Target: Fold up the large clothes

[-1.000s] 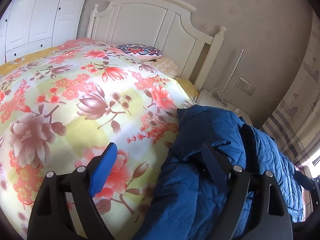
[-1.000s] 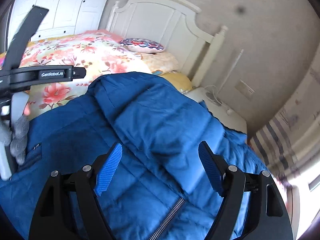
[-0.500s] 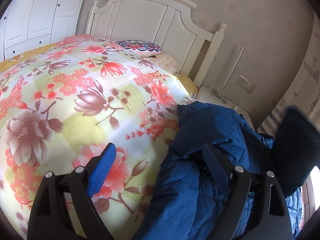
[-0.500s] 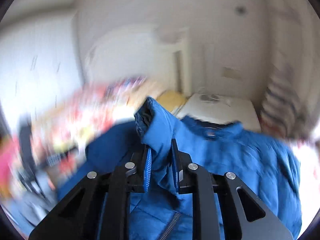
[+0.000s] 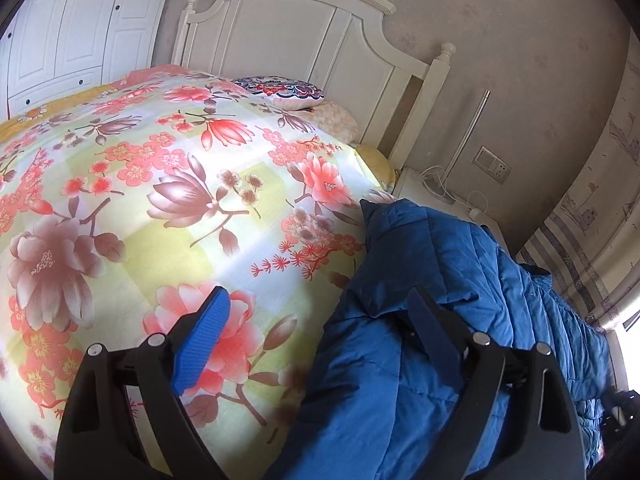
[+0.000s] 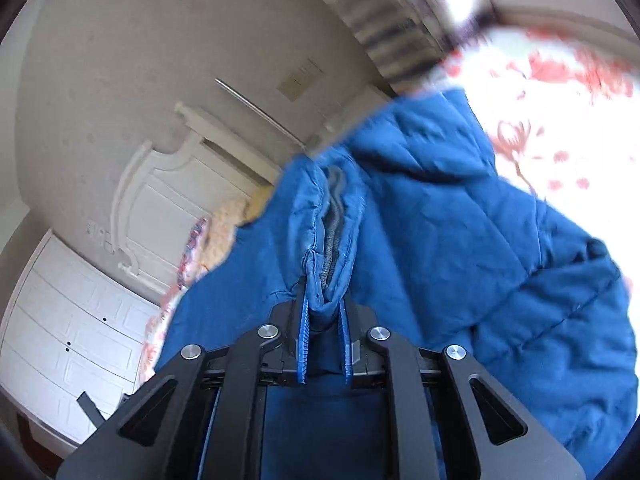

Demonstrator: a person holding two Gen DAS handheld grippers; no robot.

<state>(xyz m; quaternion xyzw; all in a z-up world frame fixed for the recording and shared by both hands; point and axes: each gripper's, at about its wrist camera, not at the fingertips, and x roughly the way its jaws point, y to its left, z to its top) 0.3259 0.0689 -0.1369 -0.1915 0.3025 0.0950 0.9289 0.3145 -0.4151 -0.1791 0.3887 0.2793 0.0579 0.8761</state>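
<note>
A bed with a floral pink-and-yellow quilt (image 5: 168,184) and white wooden headboard (image 5: 304,40) carries the blue quilted puffer jacket (image 5: 432,280), heaped along the quilt's right edge near a white nightstand (image 5: 416,188). The left gripper (image 5: 316,328) hangs over the jacket's border, its jaws opening with nothing between them. The right gripper (image 6: 323,320) has its jaws clamped on the jacket's zipper edge (image 6: 334,236)
</note>
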